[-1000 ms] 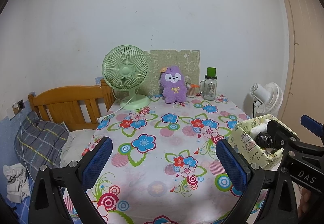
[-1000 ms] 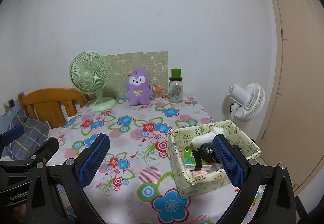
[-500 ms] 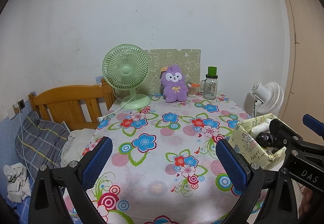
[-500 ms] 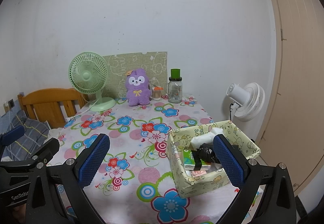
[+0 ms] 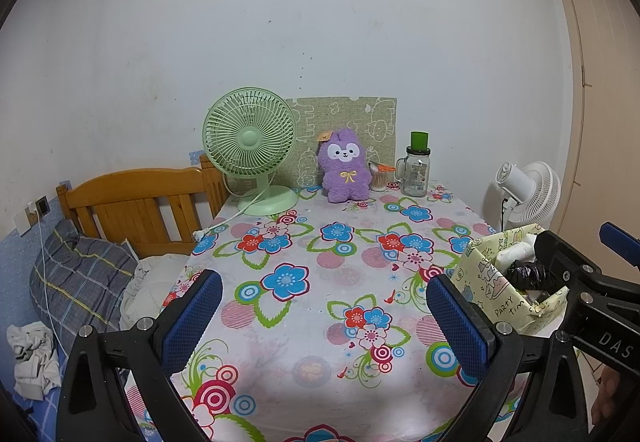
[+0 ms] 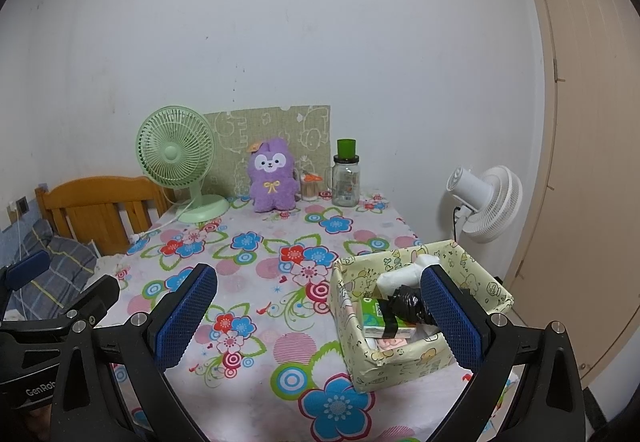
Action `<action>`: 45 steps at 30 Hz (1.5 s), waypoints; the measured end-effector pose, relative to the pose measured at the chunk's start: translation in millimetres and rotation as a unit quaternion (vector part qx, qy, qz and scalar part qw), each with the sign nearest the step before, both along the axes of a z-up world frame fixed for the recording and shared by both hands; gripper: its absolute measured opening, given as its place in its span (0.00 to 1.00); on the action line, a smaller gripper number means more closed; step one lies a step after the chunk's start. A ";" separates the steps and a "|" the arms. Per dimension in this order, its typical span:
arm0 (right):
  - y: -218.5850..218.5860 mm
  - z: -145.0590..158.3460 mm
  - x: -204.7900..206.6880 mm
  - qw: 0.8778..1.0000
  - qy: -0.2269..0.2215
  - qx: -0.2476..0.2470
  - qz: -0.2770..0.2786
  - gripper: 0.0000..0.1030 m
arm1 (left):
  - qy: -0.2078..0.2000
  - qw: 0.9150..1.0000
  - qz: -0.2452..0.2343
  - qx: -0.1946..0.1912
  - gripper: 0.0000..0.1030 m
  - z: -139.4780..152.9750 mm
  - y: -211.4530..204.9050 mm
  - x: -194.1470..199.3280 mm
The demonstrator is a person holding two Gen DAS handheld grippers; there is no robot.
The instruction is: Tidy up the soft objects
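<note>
A yellow patterned box sits on the table's right side and holds a white soft roll, a black crumpled bag and a green tissue pack. It also shows in the left wrist view. A purple plush toy stands upright at the table's far edge, also in the left wrist view. My left gripper and right gripper are both open and empty, held above the table's near end.
The table has a flowered cloth. A green desk fan, a glass jar with a green lid and a small cup stand at the back. A wooden bed frame is left, a white floor fan right.
Both grippers have drifted slightly back and up; the views shift a little. Nothing on the table has moved.
</note>
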State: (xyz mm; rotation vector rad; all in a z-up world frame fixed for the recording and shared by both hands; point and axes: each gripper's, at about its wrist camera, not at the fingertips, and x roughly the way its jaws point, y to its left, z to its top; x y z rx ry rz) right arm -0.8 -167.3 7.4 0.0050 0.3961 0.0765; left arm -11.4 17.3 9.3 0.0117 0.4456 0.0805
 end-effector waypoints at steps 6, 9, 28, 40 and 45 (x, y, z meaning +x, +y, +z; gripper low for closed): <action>0.0 -0.1 0.0 1.000 0.000 0.000 0.000 1.00 | 0.000 1.000 0.000 0.000 1.00 0.0 -0.2 -0.1; -0.4 0.1 0.3 1.000 0.000 0.000 0.000 1.00 | 0.000 1.000 0.000 0.000 1.00 -0.2 -0.3 -0.1; -0.6 2.5 -0.9 1.000 -0.006 0.002 -0.004 1.00 | 0.003 1.000 0.000 0.000 1.00 -1.2 -0.1 -0.3; -0.3 2.4 -1.1 1.000 -0.006 0.001 -0.004 1.00 | 0.002 1.000 -0.001 -0.001 1.00 -2.4 0.9 -0.8; -0.2 2.8 -1.6 1.000 -0.006 0.001 -0.004 1.00 | 0.001 1.000 -0.002 0.000 1.00 -3.3 1.3 -1.3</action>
